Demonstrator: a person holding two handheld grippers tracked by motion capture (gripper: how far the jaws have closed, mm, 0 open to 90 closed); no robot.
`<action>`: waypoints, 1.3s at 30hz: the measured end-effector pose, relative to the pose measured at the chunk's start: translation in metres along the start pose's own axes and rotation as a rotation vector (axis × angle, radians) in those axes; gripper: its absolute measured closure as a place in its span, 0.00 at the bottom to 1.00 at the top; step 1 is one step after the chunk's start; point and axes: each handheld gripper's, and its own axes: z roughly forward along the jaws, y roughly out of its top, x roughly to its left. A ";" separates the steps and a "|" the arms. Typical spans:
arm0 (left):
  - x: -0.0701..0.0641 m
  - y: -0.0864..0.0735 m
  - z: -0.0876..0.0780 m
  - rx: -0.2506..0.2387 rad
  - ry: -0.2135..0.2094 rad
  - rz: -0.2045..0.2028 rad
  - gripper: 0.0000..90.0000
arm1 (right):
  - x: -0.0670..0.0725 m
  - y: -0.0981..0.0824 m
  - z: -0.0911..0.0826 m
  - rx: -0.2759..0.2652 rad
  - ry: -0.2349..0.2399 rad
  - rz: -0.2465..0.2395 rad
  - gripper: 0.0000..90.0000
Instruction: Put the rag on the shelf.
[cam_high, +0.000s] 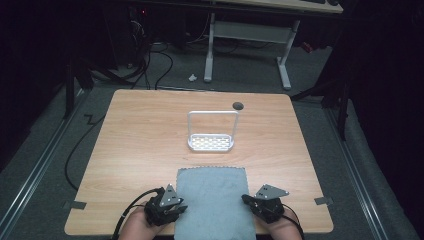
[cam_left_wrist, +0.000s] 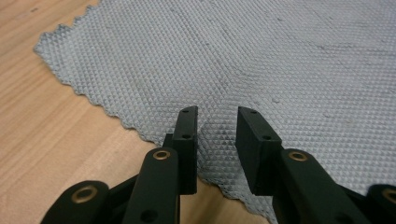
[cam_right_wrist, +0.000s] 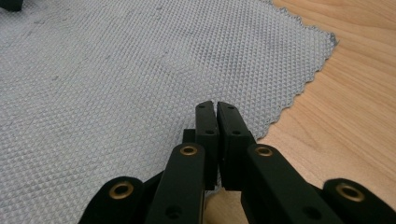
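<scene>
A grey waffle-textured cloth (cam_high: 212, 200) lies flat at the near edge of the wooden table (cam_high: 140, 140), its zigzag-cut hem showing in both gripper views. My left gripper (cam_high: 181, 209) sits at the cloth's left edge. In the left gripper view, the left gripper (cam_left_wrist: 217, 114) stands open just over the cloth (cam_left_wrist: 280, 60), with nothing pinched between the jaws. My right gripper (cam_high: 246, 199) is at the cloth's right edge. The right gripper view has the right gripper (cam_right_wrist: 215, 106) shut, jaws together above the hem of the cloth (cam_right_wrist: 116, 70), holding nothing.
A small white perforated rack (cam_high: 211, 143) with a tall wire handle stands at the table's middle, beyond the cloth. A dark round hole (cam_high: 238, 105) lies near the far edge. Behind the table are a white desk frame (cam_high: 210, 50) and floor cables.
</scene>
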 end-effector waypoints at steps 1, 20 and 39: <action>0.000 0.000 0.000 0.000 0.000 0.000 0.77 | 0.000 0.000 0.000 0.000 0.000 0.000 0.98; 0.076 0.013 0.022 -0.144 0.194 -0.271 0.70 | -0.008 0.002 -0.007 -0.104 -0.037 0.024 0.77; 0.080 0.019 0.034 -0.165 0.149 -0.314 0.98 | -0.016 0.013 -0.002 -0.137 -0.127 0.096 0.70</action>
